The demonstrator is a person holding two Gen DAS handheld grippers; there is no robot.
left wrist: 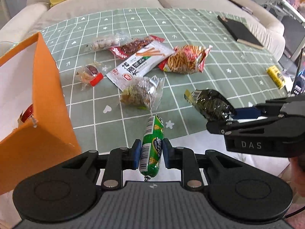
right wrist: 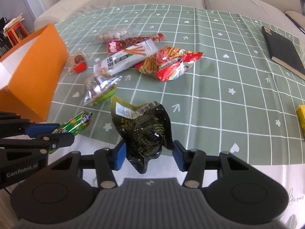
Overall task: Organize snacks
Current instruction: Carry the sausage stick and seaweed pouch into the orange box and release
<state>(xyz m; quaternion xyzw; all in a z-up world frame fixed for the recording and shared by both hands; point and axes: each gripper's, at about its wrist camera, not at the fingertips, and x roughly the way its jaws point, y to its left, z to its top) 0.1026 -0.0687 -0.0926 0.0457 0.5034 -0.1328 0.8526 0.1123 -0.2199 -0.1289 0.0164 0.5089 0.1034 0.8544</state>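
Left gripper [left wrist: 150, 155]: I've got it clamped on the green sausage [left wrist: 152, 145].
Right gripper [right wrist: 149, 155]: pinching the dark packet [right wrist: 144, 131].
Risk: slick packet could slip free before reaching the orange box [left wrist: 47, 95], left of frame.

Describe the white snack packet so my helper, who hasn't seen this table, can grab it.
On the green checked tablecloth, find the snack pile right of the orange box. The long white packet lies diagonally at its centre, between a red strip pack and the red-and-orange bag. It alone is white, printed with orange sticks.
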